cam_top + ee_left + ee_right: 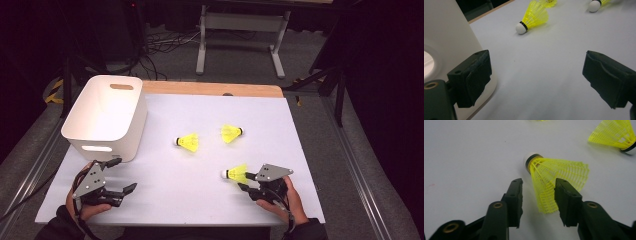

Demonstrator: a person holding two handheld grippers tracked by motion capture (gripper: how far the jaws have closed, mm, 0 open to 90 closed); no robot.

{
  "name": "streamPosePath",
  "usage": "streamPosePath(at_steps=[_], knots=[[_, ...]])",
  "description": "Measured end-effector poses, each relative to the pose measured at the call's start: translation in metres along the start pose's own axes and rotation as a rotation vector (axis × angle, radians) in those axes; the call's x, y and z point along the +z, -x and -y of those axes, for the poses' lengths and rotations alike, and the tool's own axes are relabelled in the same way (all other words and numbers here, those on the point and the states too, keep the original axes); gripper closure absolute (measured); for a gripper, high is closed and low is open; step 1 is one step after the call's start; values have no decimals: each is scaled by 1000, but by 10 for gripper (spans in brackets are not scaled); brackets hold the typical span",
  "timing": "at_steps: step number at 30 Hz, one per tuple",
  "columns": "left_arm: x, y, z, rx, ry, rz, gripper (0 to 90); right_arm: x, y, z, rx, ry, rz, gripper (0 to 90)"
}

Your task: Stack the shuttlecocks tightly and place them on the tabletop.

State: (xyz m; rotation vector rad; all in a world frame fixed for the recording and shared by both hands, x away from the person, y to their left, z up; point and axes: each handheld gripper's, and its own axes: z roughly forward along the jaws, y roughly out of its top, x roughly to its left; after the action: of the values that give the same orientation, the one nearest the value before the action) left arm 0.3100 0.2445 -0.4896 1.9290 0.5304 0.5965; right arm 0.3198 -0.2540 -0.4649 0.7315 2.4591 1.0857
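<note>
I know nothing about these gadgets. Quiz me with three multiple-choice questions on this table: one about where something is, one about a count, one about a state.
1. Where does the white plastic bin stand?
A. the table's far left
B. the table's near right
C. the floor

2. How many yellow plastic shuttlecocks lie on the table?
A. one
B. three
C. five

3. How do the left gripper jaws stand?
A. wide open, nothing between
C. hidden
B. clamped on a shuttlecock

Answers:
1 A, the high view shows the bin at the far left.
2 B, one, another, and a third by the right gripper.
3 A, bare table shows between them.
</note>
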Motion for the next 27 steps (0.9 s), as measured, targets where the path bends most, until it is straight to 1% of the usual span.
streamPosePath(at_steps=[3, 4, 5, 6, 7, 8, 9, 13, 14, 16, 17, 18, 21, 22, 24, 26, 27], knots=[[0, 0, 0, 0, 0, 3, 95, 1, 0, 0, 5, 7, -11, 718], [0, 0, 0, 0, 1, 1, 94, 1, 0, 0, 8, 9, -12, 782], [0, 0, 0, 1, 1, 2, 94, 1, 0, 0, 8, 9, -12, 782], [0, 0, 0, -1, 1, 2, 94, 1, 0, 0, 9, 10, -13, 809], [0, 0, 0, 0, 0, 3, 95, 1, 0, 0, 18, 19, -25, 858], [0, 0, 0, 1, -2, 3, 95, 1, 0, 0, 18, 19, -25, 858], [1, 0, 0, 2, -2, 3, 95, 1, 0, -1, 19, 20, -27, 881], [1, 0, 0, -1, -2, 4, 96, 2, -1, -2, 10, 28, -19, 898], [1, 0, 0, -1, -2, 4, 96, 1, -1, -3, 9, 46, -13, 900], [1, 0, 0, 0, -1, 4, 96, 1, -1, -4, 7, 49, -9, 900], [1, 0, 0, 0, -2, 4, 96, 1, -1, -6, 1, 65, 4, 900], [1, 0, 0, 1, -2, 4, 96, 1, -1, -6, 1, 65, 4, 900], [1, 0, 0, -2, -1, 4, 97, 0, 2, -11, -3, 82, 17, 900], [1, 0, 0, -4, 2, 4, 97, 1, 5, -16, -1, 96, 20, 900], [1, 0, 0, -5, 4, 3, 96, 1, 6, -18, -2, 100, 23, 900], [0, 0, 0, -5, 9, 4, 96, 4, 10, -25, -7, 118, 32, 900], [0, 0, 0, -6, 10, 5, 96, 4, 10, -25, -7, 118, 32, 900]])
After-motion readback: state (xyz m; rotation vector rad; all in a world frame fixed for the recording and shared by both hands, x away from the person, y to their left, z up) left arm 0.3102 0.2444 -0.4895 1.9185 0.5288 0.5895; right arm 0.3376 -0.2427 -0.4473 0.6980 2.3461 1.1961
